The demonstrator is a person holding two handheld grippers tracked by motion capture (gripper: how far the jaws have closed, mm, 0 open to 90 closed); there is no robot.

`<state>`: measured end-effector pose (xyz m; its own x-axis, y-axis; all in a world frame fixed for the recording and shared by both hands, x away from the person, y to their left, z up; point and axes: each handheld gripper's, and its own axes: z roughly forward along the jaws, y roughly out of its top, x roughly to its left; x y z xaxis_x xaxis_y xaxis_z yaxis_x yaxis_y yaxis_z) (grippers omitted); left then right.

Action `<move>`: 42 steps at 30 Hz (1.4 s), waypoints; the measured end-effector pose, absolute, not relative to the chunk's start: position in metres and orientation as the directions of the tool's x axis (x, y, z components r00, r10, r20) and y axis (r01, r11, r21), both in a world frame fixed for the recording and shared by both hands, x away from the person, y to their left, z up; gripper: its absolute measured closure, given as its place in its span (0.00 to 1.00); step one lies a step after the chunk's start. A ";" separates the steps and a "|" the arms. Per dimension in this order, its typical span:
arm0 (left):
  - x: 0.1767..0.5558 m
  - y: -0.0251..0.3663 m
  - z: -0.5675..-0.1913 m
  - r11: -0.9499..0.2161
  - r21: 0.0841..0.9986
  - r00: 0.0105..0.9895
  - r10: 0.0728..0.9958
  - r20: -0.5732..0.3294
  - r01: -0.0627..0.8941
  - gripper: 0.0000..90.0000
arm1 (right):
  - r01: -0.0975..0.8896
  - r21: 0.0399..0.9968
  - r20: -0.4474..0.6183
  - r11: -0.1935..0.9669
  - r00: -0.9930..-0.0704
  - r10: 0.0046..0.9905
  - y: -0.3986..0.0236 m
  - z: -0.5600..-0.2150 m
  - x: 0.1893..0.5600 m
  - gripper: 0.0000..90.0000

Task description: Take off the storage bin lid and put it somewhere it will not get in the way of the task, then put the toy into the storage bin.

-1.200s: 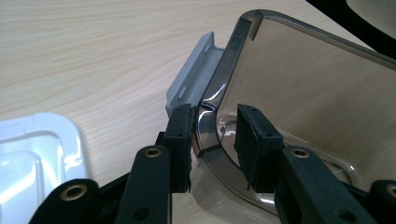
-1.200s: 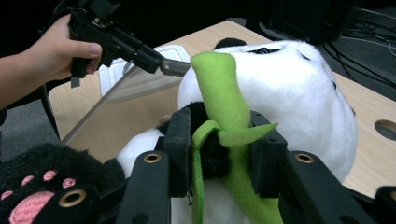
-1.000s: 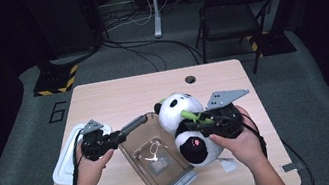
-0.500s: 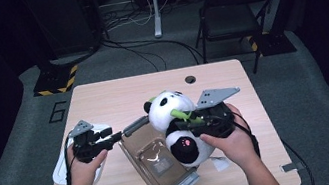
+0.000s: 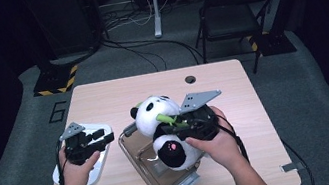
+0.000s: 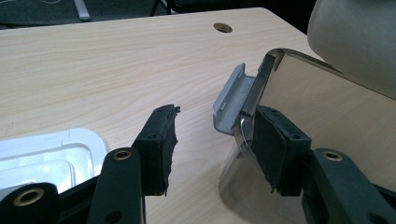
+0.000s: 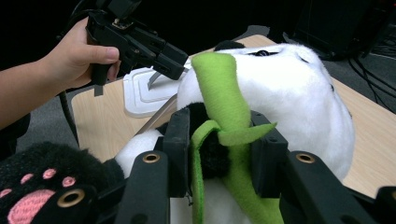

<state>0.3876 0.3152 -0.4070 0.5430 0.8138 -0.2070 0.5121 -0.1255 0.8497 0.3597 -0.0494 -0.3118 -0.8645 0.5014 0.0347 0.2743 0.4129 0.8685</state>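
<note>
The right gripper [image 5: 174, 124] has its jaws clamped on the plush panda [image 5: 161, 128], which sits over the clear container [image 5: 135, 154] at the worktop's [image 5: 102, 98] centre. At nine o'clock of it, the left gripper [image 5: 102, 137] has just been opening its jaws; they stand apart with nothing pressed between them, just beside the container's grey latch [image 6: 229, 100].

The panda plush [image 5: 164, 133] is soft fuzzy cloth, white and black pile, and the green bamboo leaf [image 7: 227, 116] on it looks like matt felt. My clear container [image 5: 151, 163] is smooth glossy plastic with a smoky tint, and its grey clip [image 6: 229, 99] is duller plastic. The white lid [image 5: 92, 163] is smooth plastic too. Table [image 5: 103, 102] is pale wood-grain, matt. My left gripper [image 6: 212, 147] has black matt rubbery pads [image 6: 273, 149], frayed at the edges.
</note>
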 end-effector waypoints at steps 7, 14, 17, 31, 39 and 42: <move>0.387 0.313 -0.409 -0.145 0.845 0.545 0.816 -0.192 0.515 0.55 | 0.269 0.870 0.032 0.413 -0.867 0.497 -0.044 -0.314 0.361 0.71; 0.387 0.317 -0.409 -0.137 0.846 0.539 0.819 -0.195 0.515 0.55 | 0.264 0.873 0.039 0.410 -0.877 0.480 -0.034 -0.315 0.362 0.71; 0.387 0.318 -0.409 -0.137 0.846 0.540 0.819 -0.195 0.515 0.55 | 0.263 0.867 0.038 0.423 -0.881 0.471 -0.029 -0.317 0.363 0.71; 0.388 0.317 -0.412 -0.137 0.843 0.535 0.822 -0.196 0.520 0.54 | 0.263 0.869 0.045 0.419 -0.885 0.463 -0.020 -0.329 0.365 0.71; 0.388 0.317 -0.411 -0.135 0.845 0.534 0.823 -0.195 0.517 0.54 | 0.280 0.865 0.064 0.416 -0.885 0.461 -0.014 -0.335 0.365 0.71; 0.388 0.318 -0.411 -0.136 0.844 0.534 0.822 -0.196 0.519 0.54 | 0.282 0.863 0.067 0.420 -0.886 0.458 -0.010 -0.338 0.365 0.71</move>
<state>0.3882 0.3176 -0.4110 0.5340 0.8224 -0.1961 0.5189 -0.1357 0.8440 0.3646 -0.0105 -0.3382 -0.8865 0.4579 0.0674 0.2823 0.4197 0.8626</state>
